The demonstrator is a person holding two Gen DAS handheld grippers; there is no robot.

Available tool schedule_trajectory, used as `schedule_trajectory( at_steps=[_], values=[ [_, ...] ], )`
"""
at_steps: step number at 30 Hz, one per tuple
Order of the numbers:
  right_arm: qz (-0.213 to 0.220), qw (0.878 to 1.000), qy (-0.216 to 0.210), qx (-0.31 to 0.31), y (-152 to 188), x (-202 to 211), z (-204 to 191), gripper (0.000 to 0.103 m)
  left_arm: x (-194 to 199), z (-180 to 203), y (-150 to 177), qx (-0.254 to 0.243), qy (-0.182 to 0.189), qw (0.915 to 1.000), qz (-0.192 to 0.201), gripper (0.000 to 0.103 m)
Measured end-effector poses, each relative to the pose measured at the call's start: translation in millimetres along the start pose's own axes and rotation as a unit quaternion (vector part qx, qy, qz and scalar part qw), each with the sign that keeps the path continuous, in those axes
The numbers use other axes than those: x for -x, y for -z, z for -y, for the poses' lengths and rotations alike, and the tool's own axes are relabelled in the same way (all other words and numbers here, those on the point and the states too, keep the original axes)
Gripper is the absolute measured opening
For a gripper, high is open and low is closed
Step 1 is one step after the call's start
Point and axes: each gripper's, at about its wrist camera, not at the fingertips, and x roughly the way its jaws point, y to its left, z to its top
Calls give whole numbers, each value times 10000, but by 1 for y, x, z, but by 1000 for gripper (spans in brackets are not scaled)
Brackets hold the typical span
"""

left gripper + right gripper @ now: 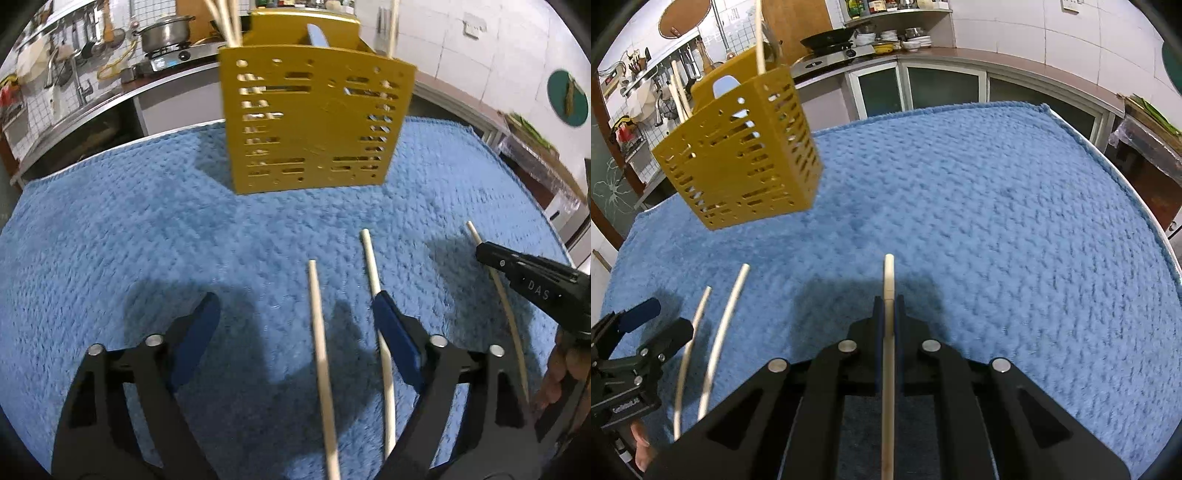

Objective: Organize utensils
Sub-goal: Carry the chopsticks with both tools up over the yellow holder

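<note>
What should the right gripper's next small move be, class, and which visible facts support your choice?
Probably lift and carry its chopstick toward the yellow holder. The right gripper is shut on that chopstick, the holder already has chopsticks standing in it, and two more lie on the blue towel by the open left gripper.

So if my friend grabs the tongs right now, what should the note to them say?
Right tongs: shut on one chopstick.
Left tongs: open, nothing gripped. Two loose chopsticks lie on the blue towel here: one between the fingers, the other at its right finger.
Yellow holder: stands at the back of the towel with some chopsticks already in it.
Left to do: put the held chopstick in the holder, then the two loose ones.
</note>
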Motion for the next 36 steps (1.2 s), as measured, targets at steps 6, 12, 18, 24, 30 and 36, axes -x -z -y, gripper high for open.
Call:
schedule_trajectory(
  at_steps=[6,12,18,24,30,36],
  values=[
    [-100,9999,-36,-15,-1,-3,7,6,-17,4,-2,30,111,9992,-387,36],
    [-403,9991,115,105,-8,-9,0,6,-26,3,-12,122,173,9978,-626,21],
    [-832,9962,196,168,-18,-13,-3,6,-30,-15,-23,392,465,9943,-873,5],
    [-537,9986,4,-8,-23,5,0,6,-11,-19,-24,426,633,9956,-552,5],
    [169,9993,-326,-66,-32,38,-4,6,25,-25,-34,365,644,9972,131,4],
    [1338,9885,-707,44,-42,77,-16,6,71,-42,-57,453,719,9917,964,4]
  ],
)
